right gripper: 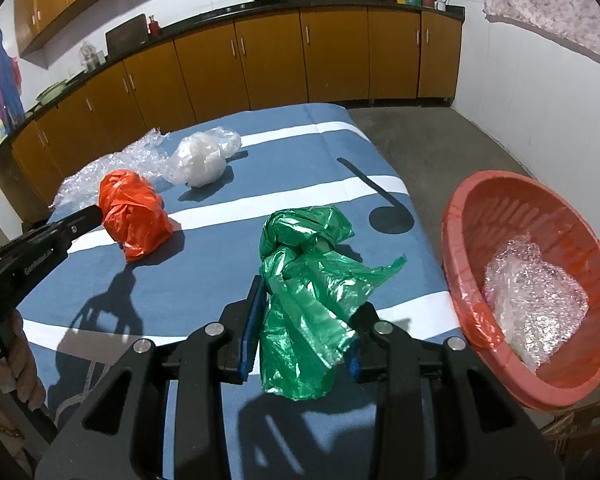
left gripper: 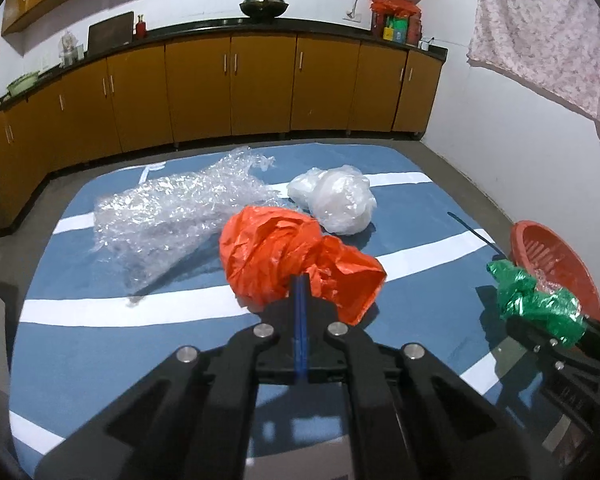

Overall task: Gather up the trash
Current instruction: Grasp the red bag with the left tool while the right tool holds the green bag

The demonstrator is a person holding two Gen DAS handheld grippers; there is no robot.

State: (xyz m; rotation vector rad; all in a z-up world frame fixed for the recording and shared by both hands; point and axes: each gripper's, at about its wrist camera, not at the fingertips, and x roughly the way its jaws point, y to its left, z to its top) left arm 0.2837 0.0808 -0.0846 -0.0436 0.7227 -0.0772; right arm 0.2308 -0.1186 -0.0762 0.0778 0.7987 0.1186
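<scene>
Counted on blue cloth (right gripper: 204,264): four loose plastic pieces, one basket (right gripper: 476,216); left gripper (left gripper: 301,280) pinching orange bag (left gripper: 276,256), right gripper (right gripper: 306,312) clamping green bag (right gripper: 308,280).

The crumpled orange plastic bag (left gripper: 300,256) lies on the blue cloth, one fold pinched in my left claw. The crumpled green plastic bag (right gripper: 304,300) hangs between my right claw's pads. A balled white plastic bag (left gripper: 336,198) and a clear bubble-wrap sheet (left gripper: 172,216) lie behind. The red slotted plastic basket (right gripper: 480,216) holds one bubble-wrap wad (right gripper: 536,300).
</scene>
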